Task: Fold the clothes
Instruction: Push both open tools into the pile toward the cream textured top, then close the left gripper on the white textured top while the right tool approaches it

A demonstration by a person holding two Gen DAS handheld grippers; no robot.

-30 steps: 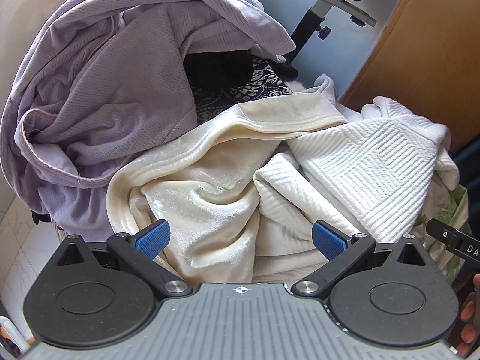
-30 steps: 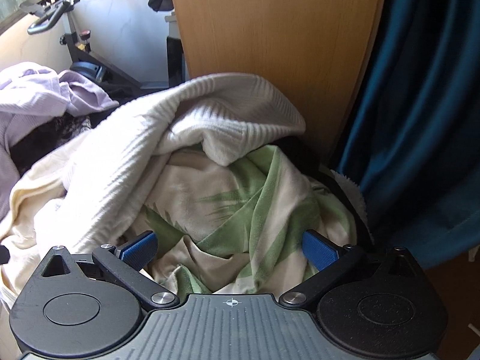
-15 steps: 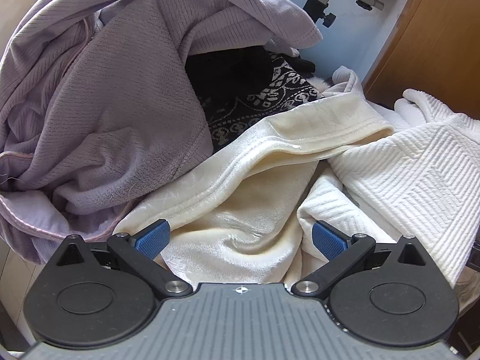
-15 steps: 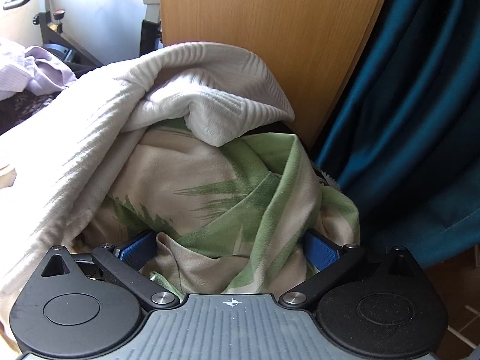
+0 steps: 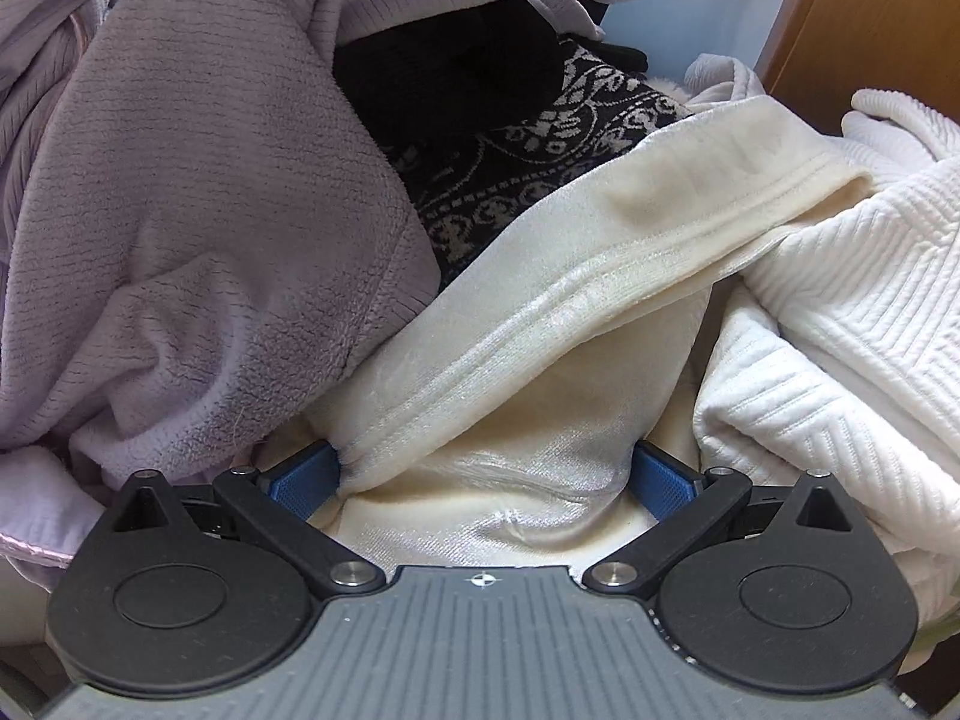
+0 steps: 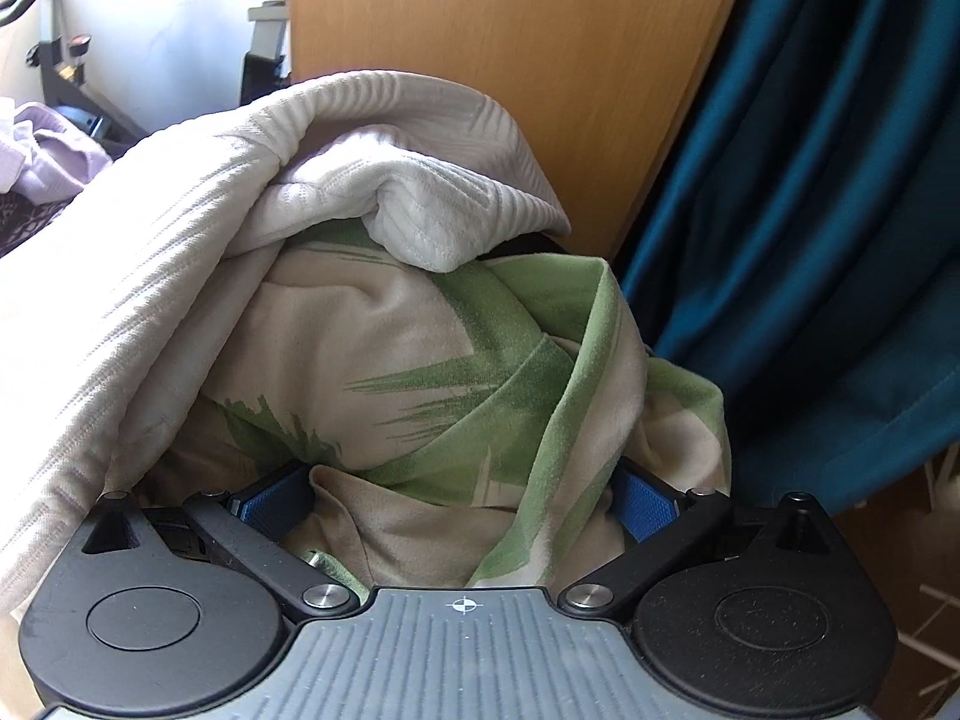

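Bunching between wide-spread jaws, a cream velvety garment fills the left gripper in a heaped laundry pile, its hem running diagonally between a lilac fleece top and a white ribbed knit, with a black patterned knit behind. The right gripper, jaws likewise apart, presses into a beige cloth printed with green leaves beside a wooden panel and teal curtain.
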